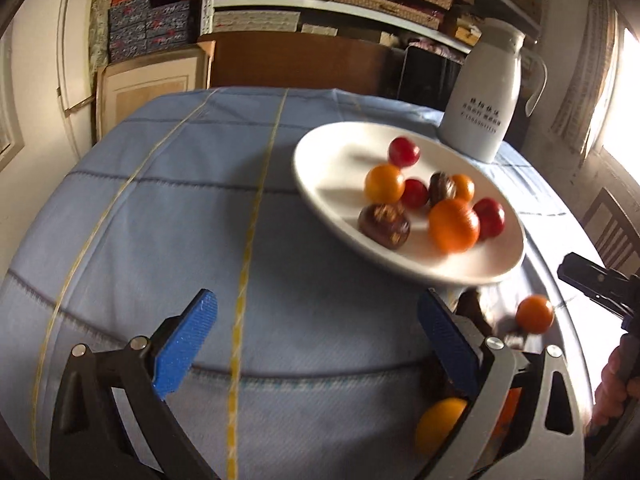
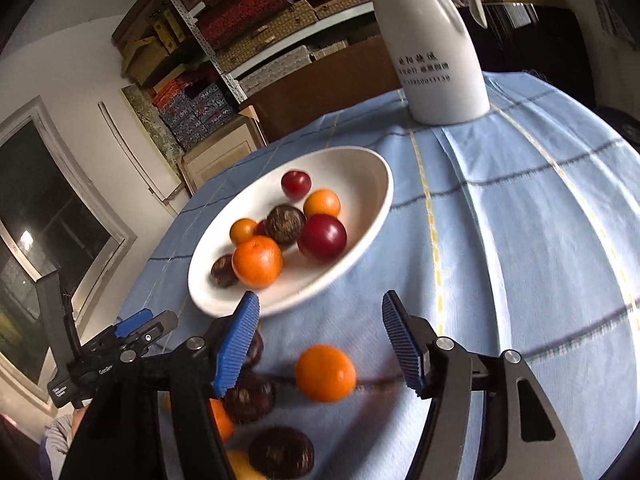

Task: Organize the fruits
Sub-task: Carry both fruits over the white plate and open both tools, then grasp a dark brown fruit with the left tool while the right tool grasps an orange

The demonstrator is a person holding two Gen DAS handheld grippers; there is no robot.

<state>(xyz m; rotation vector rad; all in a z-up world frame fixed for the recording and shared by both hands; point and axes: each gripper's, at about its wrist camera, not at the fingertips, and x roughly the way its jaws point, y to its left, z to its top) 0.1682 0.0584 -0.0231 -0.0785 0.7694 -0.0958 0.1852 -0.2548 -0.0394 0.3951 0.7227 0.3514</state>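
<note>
Under right gripper (image 2: 320,344) open empty jaws, orange (image 2: 325,373), left gripper (image 1: 316,340) wide, empty.

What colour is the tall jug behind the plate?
White, with dark printed lettering on its side; the jug shows best in the right wrist view.
</note>
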